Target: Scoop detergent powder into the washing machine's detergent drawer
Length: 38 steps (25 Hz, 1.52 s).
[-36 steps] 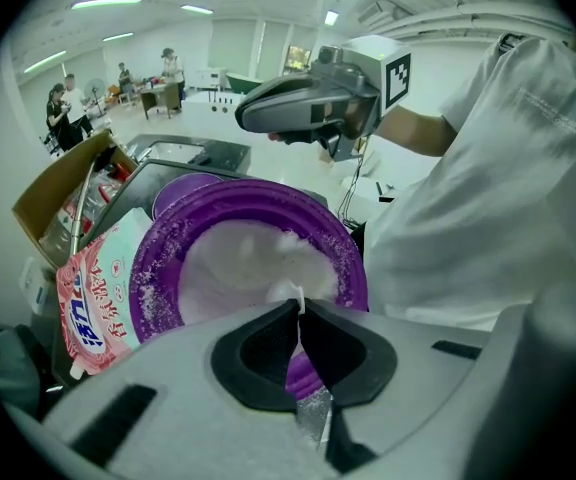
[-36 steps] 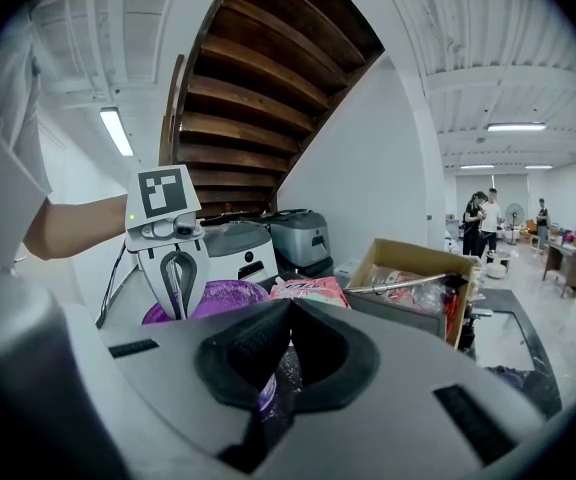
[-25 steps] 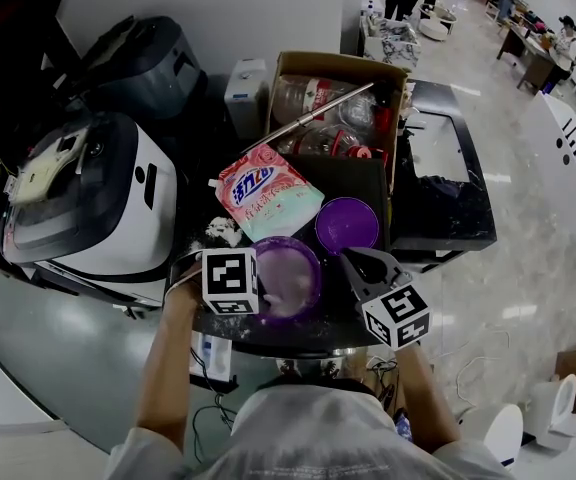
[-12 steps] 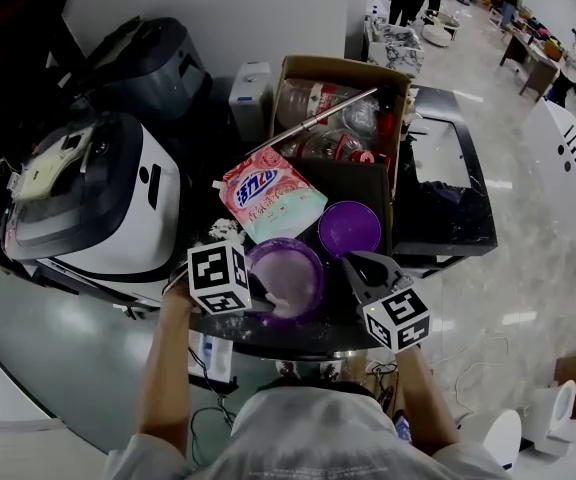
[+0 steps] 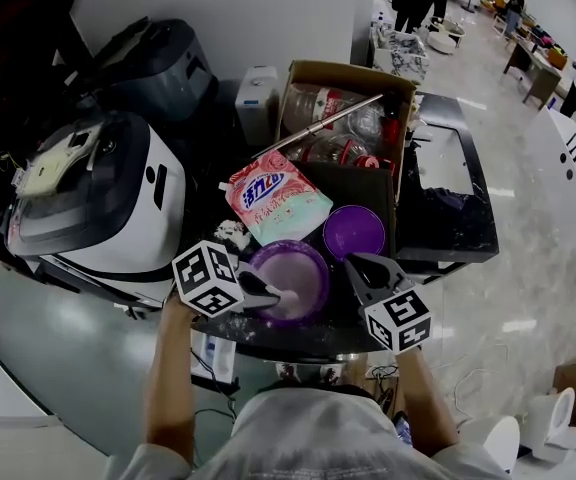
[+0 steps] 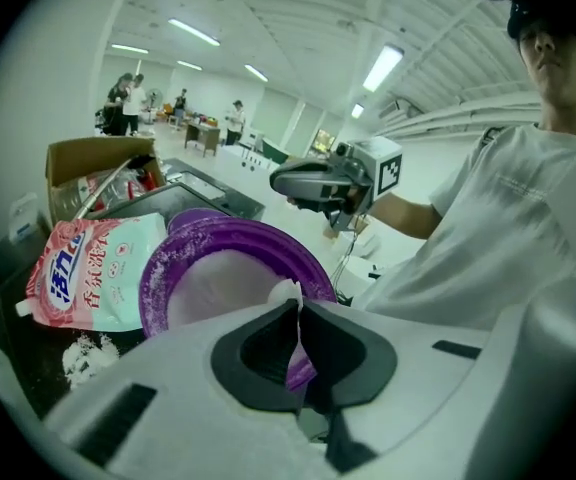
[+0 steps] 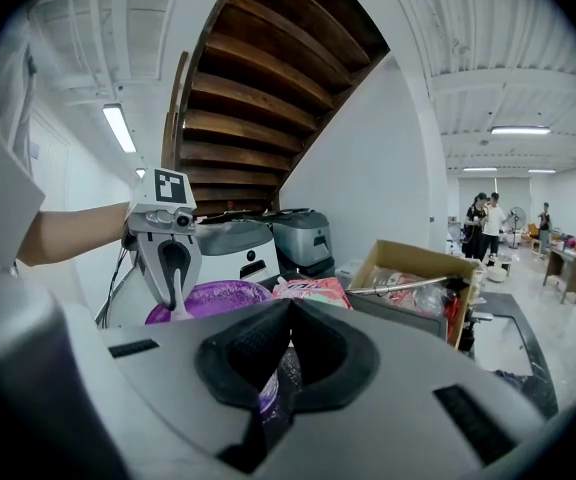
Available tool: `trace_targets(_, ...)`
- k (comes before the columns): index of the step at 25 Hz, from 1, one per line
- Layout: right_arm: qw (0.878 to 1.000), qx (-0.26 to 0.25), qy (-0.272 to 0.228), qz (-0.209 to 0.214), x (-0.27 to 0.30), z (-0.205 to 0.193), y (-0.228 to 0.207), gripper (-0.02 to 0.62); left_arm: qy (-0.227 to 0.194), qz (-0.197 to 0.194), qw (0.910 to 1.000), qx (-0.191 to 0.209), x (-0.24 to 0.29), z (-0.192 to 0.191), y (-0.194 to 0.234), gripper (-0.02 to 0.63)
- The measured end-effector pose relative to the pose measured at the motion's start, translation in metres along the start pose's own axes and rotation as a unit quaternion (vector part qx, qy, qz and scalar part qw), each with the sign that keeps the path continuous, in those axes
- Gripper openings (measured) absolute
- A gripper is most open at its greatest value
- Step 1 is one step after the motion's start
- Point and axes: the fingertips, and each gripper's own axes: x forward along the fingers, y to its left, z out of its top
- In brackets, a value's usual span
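Note:
A purple bowl [image 5: 293, 268] half full of pale detergent powder sits at the dark table's front edge. My left gripper [image 5: 268, 293] is shut on a thin white scoop [image 5: 286, 295], and the scoop's tip rests in the powder. From the right gripper view the scoop [image 7: 176, 303] hangs down out of those jaws over the bowl [image 7: 213, 296]. My right gripper [image 5: 354, 261] is shut on the bowl's right rim, purple plastic speckled with powder [image 7: 268, 393]. A pink detergent bag [image 5: 273, 196] lies just behind the bowl. No detergent drawer shows.
A purple lid [image 5: 353, 230] lies right of the bag. Behind stands an open cardboard box [image 5: 343, 108] of bottles with a metal rod. A white and grey machine [image 5: 98, 203] sits at the left. Spilled powder [image 5: 233, 233] lies beside the bag. People stand far behind.
My left gripper has slid left and tilted, drawing back from over the bowl so that the scoop now points in from the bowl's left rim. The right gripper has stayed put.

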Motion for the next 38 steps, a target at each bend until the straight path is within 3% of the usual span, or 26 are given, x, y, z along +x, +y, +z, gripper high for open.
trace_targets(6, 1.000, -0.008, -0.008, 0.000, 0.003, 0.008, 0.003, -0.002, -0.104, 0.052, 0.9925, -0.037, -0.015, 0.013, 0.018, 0.015)
trace_targets(11, 0.999, -0.032, -0.010, -0.003, 0.005, 0.016, 0.005, -0.002, -0.181, 0.088, 0.9771, -0.070, -0.029, 0.020, 0.028, 0.015)
trace_targets(18, 0.998, -0.048, -0.030, -0.011, 0.009, 0.037, 0.005, -0.002, -0.320, 0.130, 0.9307, -0.120, -0.054, 0.031, 0.040, 0.015)
trace_targets(24, 0.997, -0.064, -0.048, -0.019, 0.010, 0.060, 0.007, -0.002, -0.381, 0.138, 0.9073, -0.111, -0.069, 0.042, 0.028, 0.015)
trace_targets(27, 0.995, -0.070, -0.060, -0.027, 0.009, 0.072, 0.008, -0.002, -0.426, 0.148, 0.8845, -0.120, -0.086, 0.048, 0.028, 0.015)
trace_targets(31, 0.994, -0.077, -0.068, -0.034, 0.009, 0.084, 0.013, -0.002, -0.483, 0.125, 0.8560, -0.136, -0.109, 0.053, 0.022, 0.015)
trace_targets(33, 0.994, -0.082, -0.068, -0.036, 0.008, 0.088, 0.019, -0.002, -0.498, 0.119, 0.8477, -0.138, -0.119, 0.053, 0.018, 0.015)
trace_targets(38, 0.992, -0.096, -0.065, -0.049, 0.004, 0.091, 0.034, -0.002, -0.512, 0.132, 0.8385, -0.131, -0.139, 0.043, 0.017, 0.015)
